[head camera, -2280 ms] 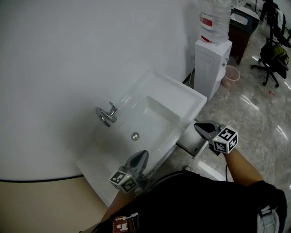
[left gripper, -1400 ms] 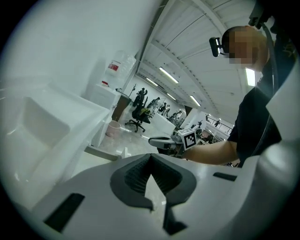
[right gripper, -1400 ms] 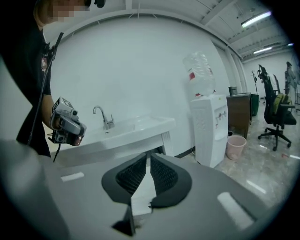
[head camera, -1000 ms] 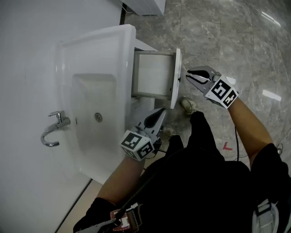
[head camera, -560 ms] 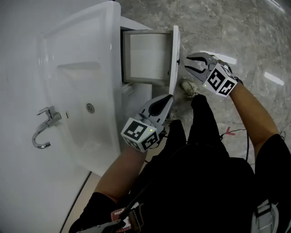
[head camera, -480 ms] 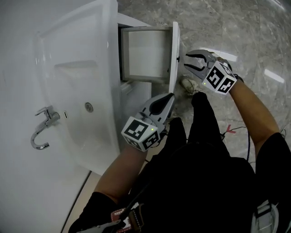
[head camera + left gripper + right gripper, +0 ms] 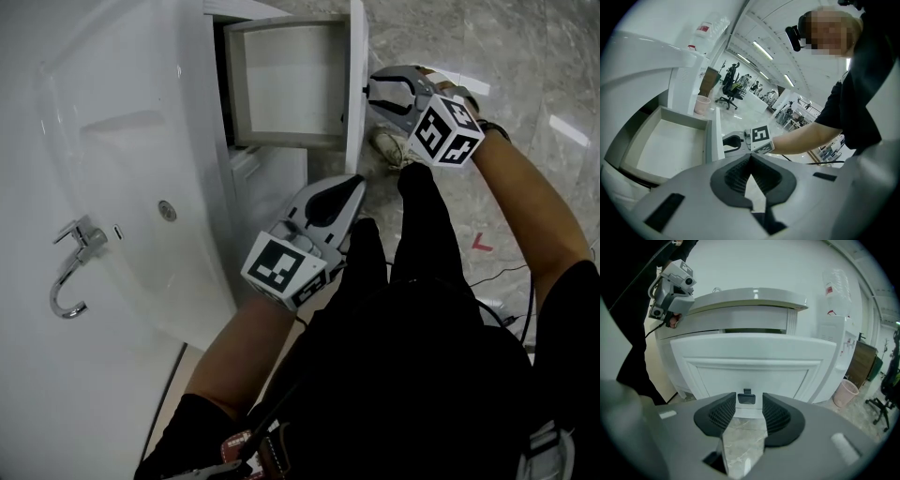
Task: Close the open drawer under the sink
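Note:
The white drawer (image 7: pixel 286 84) stands pulled out from the cabinet under the sink (image 7: pixel 112 159), and its inside is bare. Its front panel (image 7: pixel 356 56) faces my right gripper (image 7: pixel 372 94). That gripper's jaws have just been opening and now stand wide. In the right gripper view the panel (image 7: pixel 750 357) fills the middle. Its small dark handle (image 7: pixel 746 398) shows in the gap at my right gripper (image 7: pixel 749 401), and the pads are not pressing on it. My left gripper (image 7: pixel 354 183) hangs lower, beside the cabinet front, shut on nothing. In the left gripper view, my left gripper (image 7: pixel 750 157) points past the drawer (image 7: pixel 670 145).
A faucet (image 7: pixel 70 272) sits at the sink's wall side. The person's shoe (image 7: pixel 389 145) rests on the marble floor under the right gripper. A water dispenser (image 7: pixel 832 333) and a pink bin (image 7: pixel 846 392) stand to the right of the cabinet. Cables (image 7: pixel 502 277) lie on the floor.
Both grippers have sunk toward the drawer. The right gripper's jaws went from nearly shut to wide open and came closer to the drawer front's handle. The left gripper stayed shut.

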`<state>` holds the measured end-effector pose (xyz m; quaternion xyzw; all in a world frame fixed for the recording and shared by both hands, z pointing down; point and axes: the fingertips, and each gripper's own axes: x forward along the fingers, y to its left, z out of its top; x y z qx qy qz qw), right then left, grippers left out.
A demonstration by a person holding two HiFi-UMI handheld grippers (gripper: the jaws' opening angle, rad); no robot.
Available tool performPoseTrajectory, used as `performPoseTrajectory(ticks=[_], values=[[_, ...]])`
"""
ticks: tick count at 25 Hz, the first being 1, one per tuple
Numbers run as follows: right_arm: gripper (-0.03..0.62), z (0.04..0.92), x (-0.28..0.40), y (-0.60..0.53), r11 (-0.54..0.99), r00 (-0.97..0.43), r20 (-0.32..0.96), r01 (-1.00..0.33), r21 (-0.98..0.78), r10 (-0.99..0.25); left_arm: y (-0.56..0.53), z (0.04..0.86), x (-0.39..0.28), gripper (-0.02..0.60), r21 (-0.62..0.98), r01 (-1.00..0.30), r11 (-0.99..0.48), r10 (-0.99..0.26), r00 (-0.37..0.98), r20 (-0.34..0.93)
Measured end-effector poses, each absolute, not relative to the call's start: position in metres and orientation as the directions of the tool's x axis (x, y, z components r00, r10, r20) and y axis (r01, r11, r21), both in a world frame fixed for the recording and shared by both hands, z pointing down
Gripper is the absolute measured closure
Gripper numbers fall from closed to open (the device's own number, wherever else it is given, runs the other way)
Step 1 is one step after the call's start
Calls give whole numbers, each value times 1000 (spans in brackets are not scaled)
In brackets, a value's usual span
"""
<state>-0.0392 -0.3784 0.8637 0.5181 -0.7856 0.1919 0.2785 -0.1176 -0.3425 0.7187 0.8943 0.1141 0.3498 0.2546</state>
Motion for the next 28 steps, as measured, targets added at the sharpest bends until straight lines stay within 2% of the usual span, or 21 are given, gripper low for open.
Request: performPoseTrajectory(ticks=[12,28], values=[[450,882,-48,-387,373,-267,634,-927,37,-726,-326,726,-116,581,578,50,-815,431,718,546],[470,883,-47,-390,388,-266,635,-920,57,-725,-320,727,-119,581,591,33,-806,420,734,533]])
